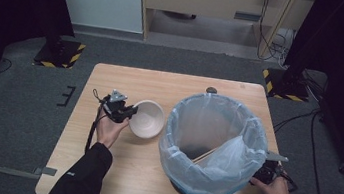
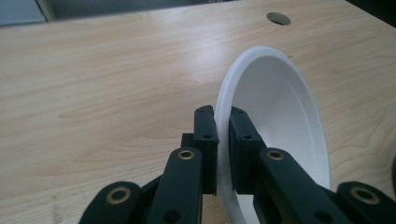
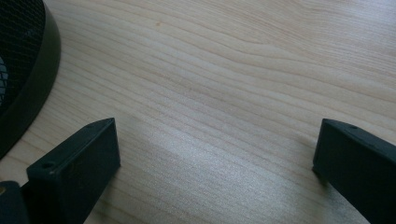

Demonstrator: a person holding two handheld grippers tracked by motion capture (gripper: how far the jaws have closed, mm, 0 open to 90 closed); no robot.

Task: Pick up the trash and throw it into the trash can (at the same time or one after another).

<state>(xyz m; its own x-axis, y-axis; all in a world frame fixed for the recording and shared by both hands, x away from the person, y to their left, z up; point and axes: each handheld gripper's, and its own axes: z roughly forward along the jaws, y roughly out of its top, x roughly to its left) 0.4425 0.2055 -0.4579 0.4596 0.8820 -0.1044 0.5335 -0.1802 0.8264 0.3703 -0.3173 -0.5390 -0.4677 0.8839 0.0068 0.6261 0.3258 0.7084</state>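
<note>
A white bowl (image 1: 148, 119) is tipped up off the light wooden table (image 1: 126, 81), left of centre. My left gripper (image 1: 127, 113) is shut on the bowl's near rim (image 2: 223, 140), one jaw outside and one inside the wall. A black mesh bin lined with a pale blue bag (image 1: 214, 145) stands at the right, with a wooden stick (image 1: 204, 156) leaning inside it. My right gripper (image 3: 215, 154) rests low over bare wood beside the bin's black base (image 3: 28, 79), jaws wide apart with nothing between them. In the high view it (image 1: 266, 172) sits behind the bin, by the table's right edge.
A round cable hole (image 2: 278, 18) lies in the tabletop beyond the bowl. Dark carpet surrounds the table, with stand bases marked by yellow-black tape (image 1: 59, 54) at the back corners. Bare wood stretches left of the bowl and along the front edge.
</note>
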